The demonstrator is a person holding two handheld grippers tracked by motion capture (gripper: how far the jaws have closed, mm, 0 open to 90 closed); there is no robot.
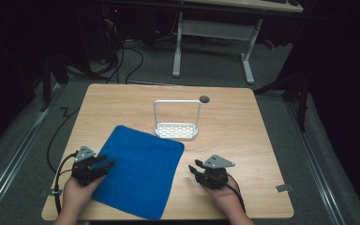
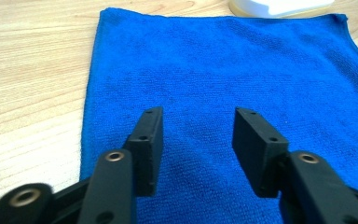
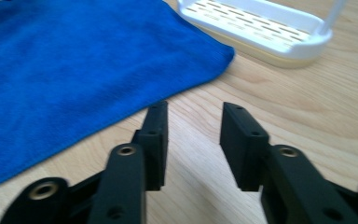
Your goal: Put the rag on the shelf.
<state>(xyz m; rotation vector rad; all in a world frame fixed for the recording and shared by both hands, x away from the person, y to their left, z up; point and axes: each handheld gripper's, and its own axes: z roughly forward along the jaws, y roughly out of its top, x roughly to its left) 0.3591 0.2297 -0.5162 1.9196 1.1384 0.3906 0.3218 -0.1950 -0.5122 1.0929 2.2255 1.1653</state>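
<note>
From the high view, a blue cloth [image 1: 140, 173] lies flat on the wooden table [image 1: 243, 122], its far corner just beside a white rack [image 1: 177, 123] with a tall hoop handle; the left gripper [image 1: 104, 164] reaches over the cloth's left edge, the right gripper [image 1: 194, 168] sits on bare wood near its right edge, and a small dark disc [image 1: 204, 99] lies behind the rack. In the left gripper view the jaws stand apart above the cloth [image 2: 223, 70], nothing between them, the rack's base [image 2: 279, 7] beyond its far edge. In the right gripper view the jaws gape empty over bare wood, the cloth [image 3: 74, 65] to their left and the rack [image 3: 256, 28] ahead.
</note>
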